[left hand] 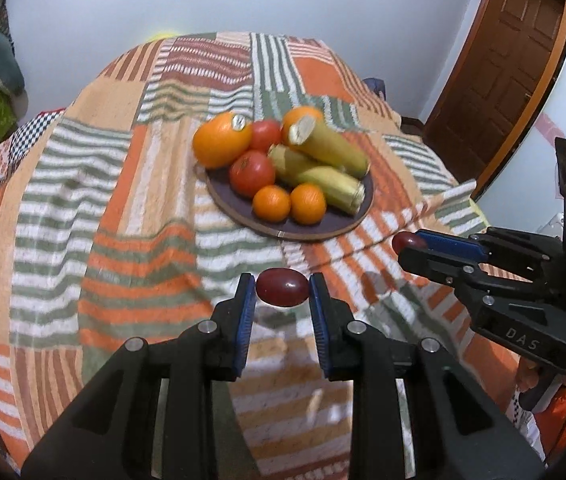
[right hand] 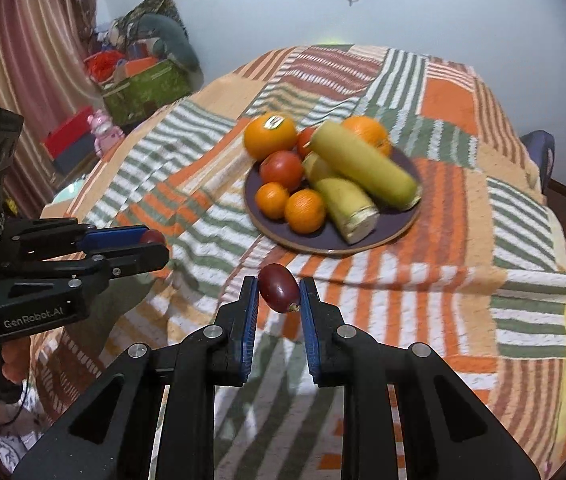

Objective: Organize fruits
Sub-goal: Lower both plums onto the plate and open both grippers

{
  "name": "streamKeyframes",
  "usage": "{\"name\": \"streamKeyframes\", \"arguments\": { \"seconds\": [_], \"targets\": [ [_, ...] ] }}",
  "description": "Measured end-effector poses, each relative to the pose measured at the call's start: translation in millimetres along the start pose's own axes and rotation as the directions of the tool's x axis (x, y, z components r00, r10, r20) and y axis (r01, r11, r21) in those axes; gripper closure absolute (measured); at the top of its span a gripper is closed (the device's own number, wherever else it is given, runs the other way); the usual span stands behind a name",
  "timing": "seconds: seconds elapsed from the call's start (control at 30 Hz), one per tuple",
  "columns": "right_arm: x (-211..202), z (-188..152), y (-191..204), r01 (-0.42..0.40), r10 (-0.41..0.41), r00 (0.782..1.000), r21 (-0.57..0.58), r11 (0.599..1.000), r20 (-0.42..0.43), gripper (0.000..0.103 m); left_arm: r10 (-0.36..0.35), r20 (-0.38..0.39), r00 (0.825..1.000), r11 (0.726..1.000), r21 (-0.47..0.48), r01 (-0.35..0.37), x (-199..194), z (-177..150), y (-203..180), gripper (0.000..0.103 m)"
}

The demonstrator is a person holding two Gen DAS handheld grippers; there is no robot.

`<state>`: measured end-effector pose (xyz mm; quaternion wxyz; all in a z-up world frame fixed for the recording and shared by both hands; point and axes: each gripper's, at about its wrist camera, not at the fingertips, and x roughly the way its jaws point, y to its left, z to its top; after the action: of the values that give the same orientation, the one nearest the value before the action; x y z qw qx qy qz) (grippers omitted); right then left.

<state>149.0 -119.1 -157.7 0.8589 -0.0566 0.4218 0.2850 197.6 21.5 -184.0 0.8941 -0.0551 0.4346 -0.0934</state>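
Grapes pinched in both grippers above the striped tablecloth (left hand: 83, 208).

Left gripper (left hand: 282, 288) clamps 1 dark red grape (left hand: 282, 287); right gripper (right hand: 279, 290) clamps another grape (right hand: 279, 288). Beyond them, the plate (right hand: 399, 228) carries oranges, tomatoes and corn.

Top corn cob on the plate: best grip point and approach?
Grip the top corn cob mid-length, across its narrow width, coming from above. It lies tilted on the other cobs, so its upper side is clear while oranges and tomatoes crowd its far end. Both hands are busy: left gripper and right gripper each pinch a red grape, so free one first.
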Motion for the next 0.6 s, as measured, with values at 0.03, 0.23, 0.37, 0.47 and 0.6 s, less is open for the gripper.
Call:
{"name": "streamKeyframes", "arguments": {
  "seconds": [0.03, 0.23, 0.37, 0.47, 0.6],
  "targets": [
    [0, 2, -3, 0.002, -0.002, 1.0, 0.006, 1.0, 0.006, 0.084, 0.0, 0.005, 1.0, 1.0, 0.005, 0.0, 1, 4, -2, 0.076],
    [-2, 17, -25, 0.024, -0.026, 0.999, 0.036, 0.999, 0.043, 0.084, -0.002, 0.032, 0.999, 1.0, 0.028, 0.001, 11, 28, -10, 0.076],
    [0, 26, -38, 0.039, -0.042, 0.997, 0.047, 0.998, 0.06, 0.084, 0.006, 0.04, 0.999, 0.999, 0.042, -0.008, 21, 41, -13, 0.076],
    [4, 31, -45, 0.048, -0.051, 0.996, 0.051, 0.998, 0.067, 0.084, 0.008, 0.041, 0.999, 0.999, 0.047, -0.01, 29, 50, -14, 0.076],
    [15, 37, -56, 0.062, -0.065, 0.996, 0.061, 0.996, 0.064, 0.084, 0.014, 0.04, 0.999, 0.998, 0.055, -0.017, 42, 61, -13, 0.076]
  ]
}}
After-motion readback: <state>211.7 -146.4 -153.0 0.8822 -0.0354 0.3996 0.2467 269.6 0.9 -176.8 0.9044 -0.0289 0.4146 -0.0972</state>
